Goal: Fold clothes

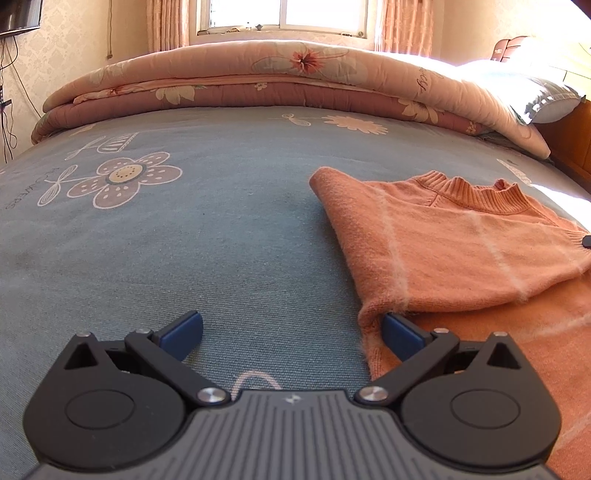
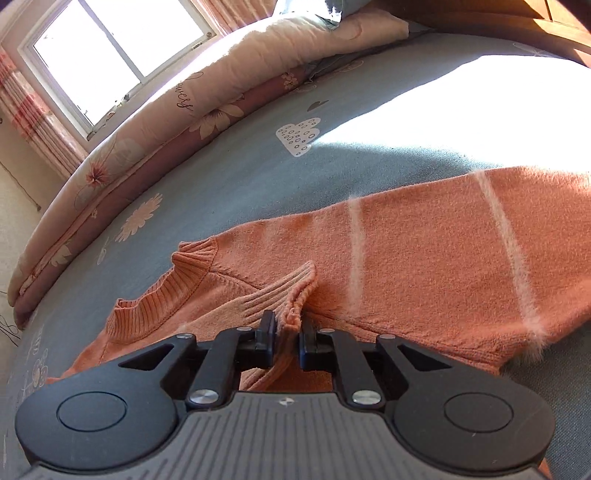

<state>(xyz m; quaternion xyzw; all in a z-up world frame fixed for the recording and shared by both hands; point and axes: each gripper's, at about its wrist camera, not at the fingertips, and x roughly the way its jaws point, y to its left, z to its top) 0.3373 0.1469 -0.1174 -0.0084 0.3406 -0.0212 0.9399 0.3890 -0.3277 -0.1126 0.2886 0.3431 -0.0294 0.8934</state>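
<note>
Two grippers, one garment, one bed.

Right gripper point(image 2: 288, 332): jaws nearly together, clenched on the ribbed cuff point(image 2: 284, 291) of a sleeve; cuff fabric bunched between the pads and trailing down behind them toward the camera.

Left gripper point(image 1: 291, 332): jaws spread wide, nothing gripped; right-hand blue pad point(image 1: 400, 334) just touching or tucked under the near edge of the knit, left-hand pad over bare bedsheet.

Orange sweater point(image 1: 461, 243): fuzzy knit with pale thin stripes, lying flat on the bed, to the right of the left gripper. Ribbed collar point(image 1: 476, 192) at the far end in the left wrist view, pointing toward the folded quilt; long axis from collar back toward the camera. One side already folded over the body, giving a straight diagonal edge on the left. Second sleeve point(image 2: 443, 251) stretched across the right wrist view, left to right.

Blue-grey bedsheet point(image 1: 184, 240) with flower print. Folded pink floral quilt point(image 1: 240, 77) along the far edge, under the window point(image 1: 284, 14). Pillow point(image 1: 535, 96) at far right.
</note>
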